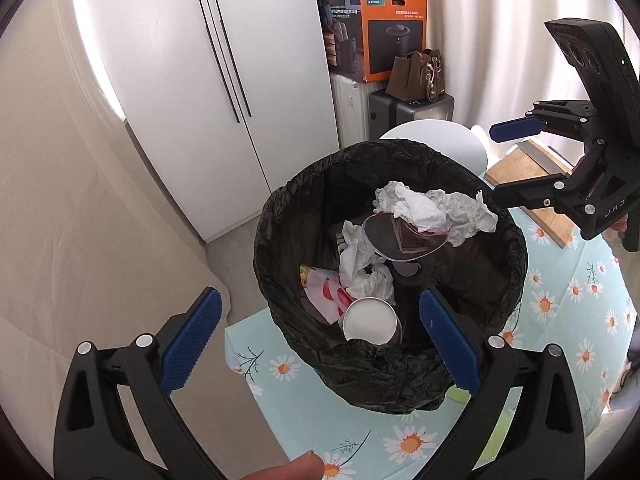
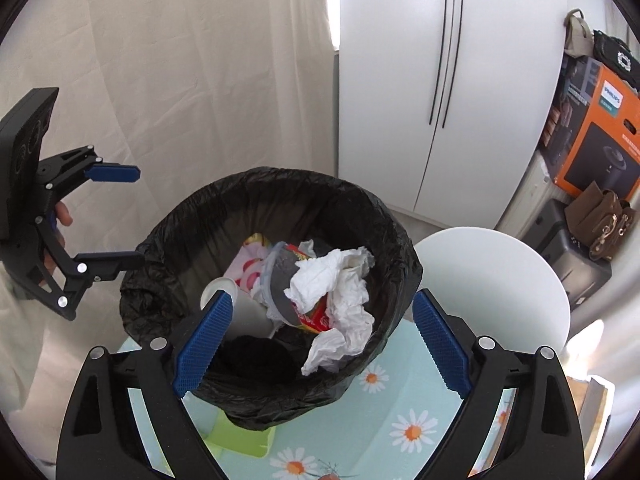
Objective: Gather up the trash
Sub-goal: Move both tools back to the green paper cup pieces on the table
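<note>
Daisy tablecloth (image 1: 576,292) | lined bin (image 1: 288,216) — left gripper (image 1: 320,336), right gripper (image 2: 322,344) above | jaws spread, empty

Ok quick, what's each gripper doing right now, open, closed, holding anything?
Left gripper: open, holding nothing, over the near rim of the trash bin.
Right gripper: open, holding nothing, above the bin.

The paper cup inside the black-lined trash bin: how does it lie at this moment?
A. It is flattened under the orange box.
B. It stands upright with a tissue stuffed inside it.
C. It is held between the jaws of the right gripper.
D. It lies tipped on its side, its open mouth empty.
D: the paper cup lies tipped over inside the trash bin, its white mouth empty, beside crumpled tissues; both grippers stand open and hold nothing.
</note>
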